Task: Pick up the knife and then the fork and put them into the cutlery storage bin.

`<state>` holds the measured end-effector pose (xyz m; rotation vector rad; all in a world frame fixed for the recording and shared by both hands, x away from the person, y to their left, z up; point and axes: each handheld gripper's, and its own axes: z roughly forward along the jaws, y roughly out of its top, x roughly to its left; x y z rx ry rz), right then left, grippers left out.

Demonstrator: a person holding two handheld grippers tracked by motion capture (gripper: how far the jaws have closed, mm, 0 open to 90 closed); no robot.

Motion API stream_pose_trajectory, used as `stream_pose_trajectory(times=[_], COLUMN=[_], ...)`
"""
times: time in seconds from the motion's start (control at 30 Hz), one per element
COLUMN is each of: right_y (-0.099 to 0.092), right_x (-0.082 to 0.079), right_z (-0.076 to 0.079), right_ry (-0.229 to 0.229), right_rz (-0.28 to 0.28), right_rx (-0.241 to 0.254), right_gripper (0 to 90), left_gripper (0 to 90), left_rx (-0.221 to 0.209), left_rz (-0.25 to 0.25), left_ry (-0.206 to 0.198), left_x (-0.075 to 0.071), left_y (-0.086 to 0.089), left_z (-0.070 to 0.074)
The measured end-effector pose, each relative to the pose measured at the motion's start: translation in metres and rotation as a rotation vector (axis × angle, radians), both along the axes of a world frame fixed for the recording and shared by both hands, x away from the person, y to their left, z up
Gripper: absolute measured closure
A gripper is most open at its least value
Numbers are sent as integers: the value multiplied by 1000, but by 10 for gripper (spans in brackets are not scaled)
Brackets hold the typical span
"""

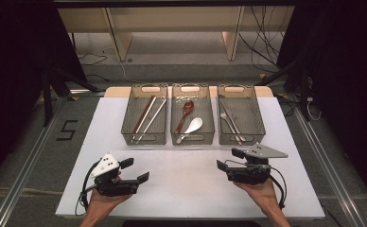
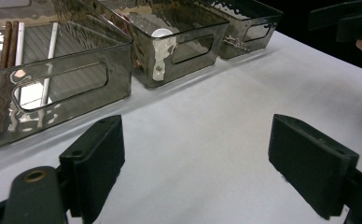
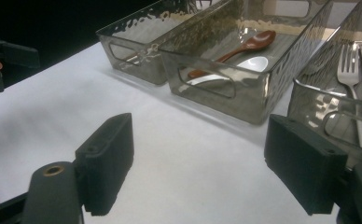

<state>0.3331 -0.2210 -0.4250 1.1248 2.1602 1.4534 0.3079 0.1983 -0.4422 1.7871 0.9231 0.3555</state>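
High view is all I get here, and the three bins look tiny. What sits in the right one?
Observer: The right gripper view shows a metal fork lying in the right bin, with another metal piece beside it.
Operator: And the middle bin?
Observer: A brown spoon lies next to a white spoon in the middle bin.
Operator: Are those claws holding anything?
Observer: No. The left gripper and the right gripper each have their jaws wide apart, with bare white table between them.
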Motion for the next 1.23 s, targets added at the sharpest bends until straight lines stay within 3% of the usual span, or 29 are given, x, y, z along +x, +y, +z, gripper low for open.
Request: stream_pose_trajectory(times=[0.53, 1.23], right_y=[-9, -11], right_x=[-23, -25], right_z=[-12, -11], right_ry=[-12, -26], right_rz=[-3, -15], right_rx=[17, 17], right_gripper=[218, 216], left_gripper=[175, 174], left_rx=[9, 7], left_rz=[-16, -13], left_ry=[14, 18], left_x=[1, 1], left_y=[-1, 0], left_z=[-1, -1])
